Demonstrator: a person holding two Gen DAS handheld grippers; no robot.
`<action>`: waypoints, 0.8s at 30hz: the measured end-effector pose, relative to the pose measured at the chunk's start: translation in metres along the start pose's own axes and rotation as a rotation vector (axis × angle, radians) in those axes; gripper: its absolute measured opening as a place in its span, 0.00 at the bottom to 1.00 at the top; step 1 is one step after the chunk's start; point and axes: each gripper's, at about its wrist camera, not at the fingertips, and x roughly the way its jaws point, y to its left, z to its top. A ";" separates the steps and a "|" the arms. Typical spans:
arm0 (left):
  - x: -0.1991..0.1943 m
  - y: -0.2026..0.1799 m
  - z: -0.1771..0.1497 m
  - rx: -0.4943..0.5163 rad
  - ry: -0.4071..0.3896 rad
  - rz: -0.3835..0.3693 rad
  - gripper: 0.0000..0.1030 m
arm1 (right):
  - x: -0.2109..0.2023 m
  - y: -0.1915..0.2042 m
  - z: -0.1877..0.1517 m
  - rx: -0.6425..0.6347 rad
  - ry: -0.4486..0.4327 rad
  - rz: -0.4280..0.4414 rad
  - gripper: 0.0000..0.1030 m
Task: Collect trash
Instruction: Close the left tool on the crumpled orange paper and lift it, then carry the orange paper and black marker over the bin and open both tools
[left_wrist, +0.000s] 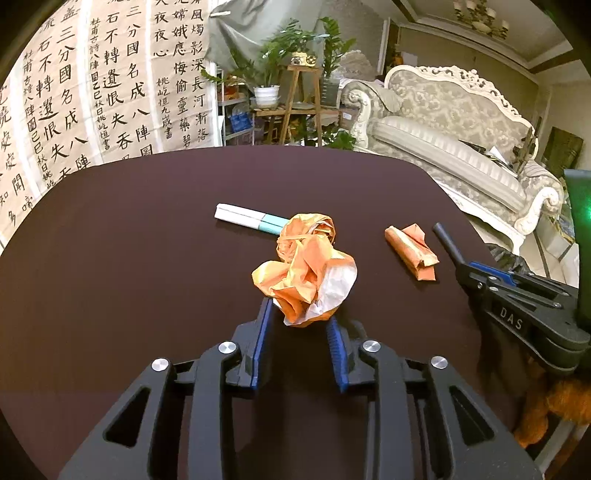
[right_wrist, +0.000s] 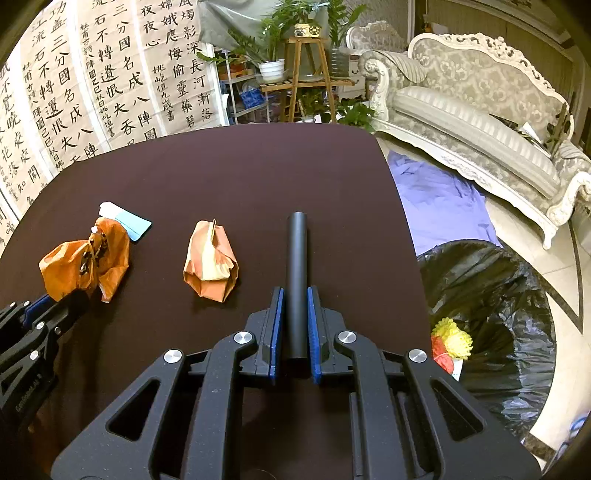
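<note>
Dark brown table (right_wrist: 229, 177), round-edged, filling the middle of both views. Behind, hanging sheets of calligraphy (left_wrist: 110, 85) on the left, potted plants (left_wrist: 295, 48) on a wooden stand (right_wrist: 306, 74) in the middle, pale carved sofa (left_wrist: 443, 129) on the right. On the floor to the right of the table, a purple cloth (right_wrist: 439, 199) and, nearer, a bin lined with a black bag (right_wrist: 495, 295), open at the top, with yellow and red rubbish (right_wrist: 448, 341) inside.

Left tongs (left_wrist: 300, 314) low over the table, jaws parted, one on each side of the near end of a crumpled orange bag (left_wrist: 308, 273); pads (left_wrist: 334, 334) close beside the plastic, but not possible to tell whether pressing on it. Bag lying in the middle of the table, its far end over the tip of a white and light blue box (left_wrist: 251, 219).

Right tongs (right_wrist: 295, 295) clenched on a black tube (right_wrist: 297, 266), which points straight forward over the right part of the table, held between the blue pads (right_wrist: 313, 317).

Folded orange paper wrapper (right_wrist: 210, 264) flat on the table, between the crumpled bag and the tube, apart from both.
</note>
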 end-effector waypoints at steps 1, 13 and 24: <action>0.000 -0.002 -0.001 0.002 -0.002 0.001 0.38 | 0.000 0.000 0.000 0.000 0.000 0.000 0.12; 0.015 -0.010 0.015 0.023 -0.027 0.048 0.65 | 0.000 0.001 0.001 -0.002 0.000 -0.002 0.12; 0.019 -0.007 0.014 0.011 0.005 0.032 0.36 | 0.000 0.001 0.000 -0.008 -0.004 -0.010 0.12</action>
